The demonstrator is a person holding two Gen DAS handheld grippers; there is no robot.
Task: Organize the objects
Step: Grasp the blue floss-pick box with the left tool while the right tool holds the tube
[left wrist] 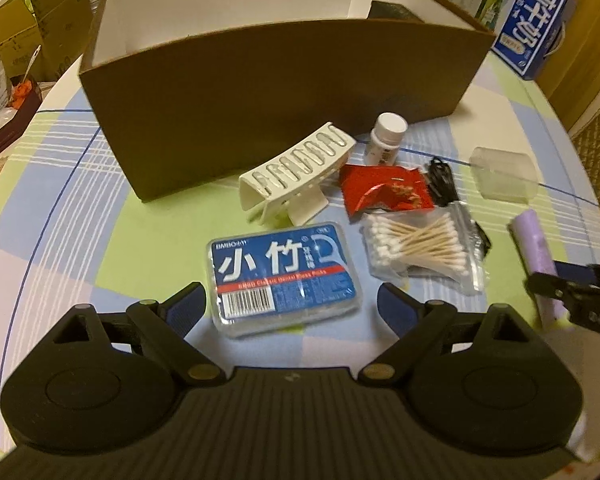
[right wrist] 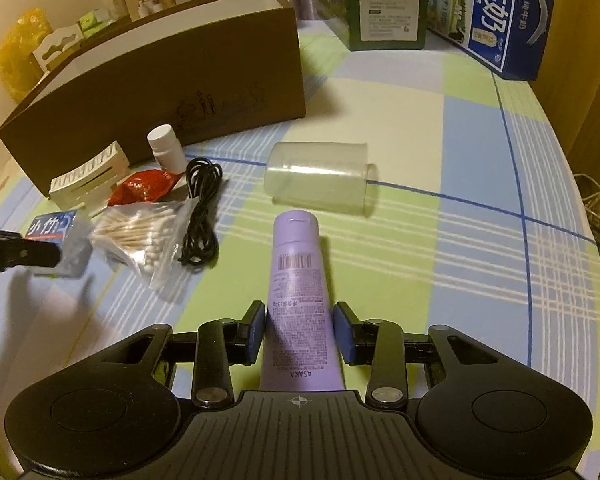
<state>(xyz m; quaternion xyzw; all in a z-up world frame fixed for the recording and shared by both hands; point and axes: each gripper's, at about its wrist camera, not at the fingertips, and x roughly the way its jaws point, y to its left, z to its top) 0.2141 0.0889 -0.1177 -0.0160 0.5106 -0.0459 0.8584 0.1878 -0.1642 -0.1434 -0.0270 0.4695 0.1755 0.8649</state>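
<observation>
Brown box (left wrist: 259, 92): open-topped, evidently the destination. In front of it, left gripper (left wrist: 289, 300), fingers wide, straddles floss-pick case (left wrist: 283, 276); right gripper (right wrist: 300, 330), fingers narrow, brackets purple tube (right wrist: 297, 280).

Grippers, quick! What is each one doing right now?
Left gripper: open, around the floss box, not squeezing.
Right gripper: open, around the purple tube, not clamped.

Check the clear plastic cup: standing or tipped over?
Tipped over. The clear cup lies on its side on the tablecloth, its length running left-right, just beyond the purple tube.
</observation>
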